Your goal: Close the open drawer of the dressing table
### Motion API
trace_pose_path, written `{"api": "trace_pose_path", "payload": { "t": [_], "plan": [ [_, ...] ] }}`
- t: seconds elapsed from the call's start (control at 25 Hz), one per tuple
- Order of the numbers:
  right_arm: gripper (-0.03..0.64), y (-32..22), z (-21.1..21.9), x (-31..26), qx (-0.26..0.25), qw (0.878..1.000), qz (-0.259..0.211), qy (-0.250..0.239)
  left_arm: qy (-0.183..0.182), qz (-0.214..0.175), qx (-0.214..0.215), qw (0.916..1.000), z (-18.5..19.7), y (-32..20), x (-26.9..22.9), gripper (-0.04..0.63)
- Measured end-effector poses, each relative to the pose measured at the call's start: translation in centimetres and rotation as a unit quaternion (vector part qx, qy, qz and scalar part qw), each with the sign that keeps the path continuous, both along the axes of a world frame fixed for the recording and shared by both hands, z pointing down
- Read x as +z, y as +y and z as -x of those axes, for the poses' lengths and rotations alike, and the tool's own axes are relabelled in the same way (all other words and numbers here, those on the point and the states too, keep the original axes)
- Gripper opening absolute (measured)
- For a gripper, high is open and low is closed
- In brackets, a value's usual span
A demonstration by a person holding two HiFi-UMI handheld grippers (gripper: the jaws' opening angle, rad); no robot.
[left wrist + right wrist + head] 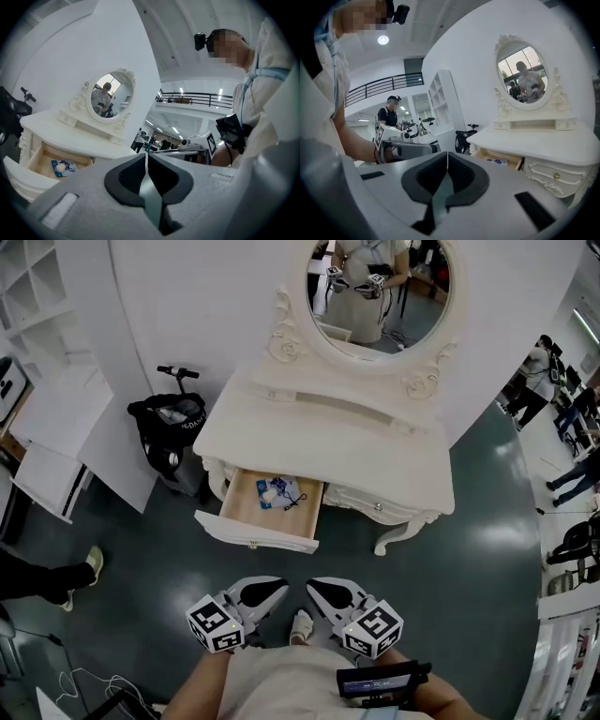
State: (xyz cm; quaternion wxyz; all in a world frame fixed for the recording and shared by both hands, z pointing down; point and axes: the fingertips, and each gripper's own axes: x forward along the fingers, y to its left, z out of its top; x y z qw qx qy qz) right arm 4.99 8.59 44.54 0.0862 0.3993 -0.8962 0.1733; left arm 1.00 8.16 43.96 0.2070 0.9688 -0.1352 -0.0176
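Observation:
The white dressing table (pixel 328 442) with an oval mirror stands ahead of me. Its left drawer (pixel 255 531) is pulled out, and a blue packet and a small white item (pixel 277 492) lie in it. My left gripper (pixel 280 586) and right gripper (pixel 313 585) hover side by side in front of the drawer, well short of its front panel, touching nothing. Both are shut and empty. In the left gripper view the shut tips (pixel 146 156) point past the drawer (pixel 44 165). The right gripper view has the shut tips (pixel 447 154) left of the drawer (pixel 501 159).
A black bag on a scooter (pixel 171 430) stands left of the table. White shelving (pixel 52 390) lies further left. A person's foot (pixel 92 563) is at the left edge, and other people stand at the far right. The table's right drawer (pixel 378 506) is closed.

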Motion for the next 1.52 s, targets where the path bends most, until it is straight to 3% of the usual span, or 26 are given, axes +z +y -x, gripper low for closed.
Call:
{"api": "trace_pose_path", "payload": {
  "t": [0.28,0.64,1.32,1.52],
  "plan": [
    [0.017,-2.4,-1.3,0.4,-0.036,0.999,0.004,0.006,0.0,0.007,-0.048,0.9988,-0.9,-2.5,0.6,0.009],
    [0.017,-4.6,-0.6,1.0,-0.046,0.999,0.018,0.012,-0.015,0.026,-0.089,0.9955,1.2,-4.1,2.8,0.009],
    [0.017,-5.8,0.5,2.4,-0.051,0.998,0.035,0.025,-0.056,0.048,-0.105,0.9917,3.3,-6.7,6.6,0.012],
    [0.017,-6.2,0.4,2.6,-0.053,0.997,0.039,0.031,-0.076,0.069,-0.125,0.9868,4.0,-7.8,9.2,0.084]
  ]
}}
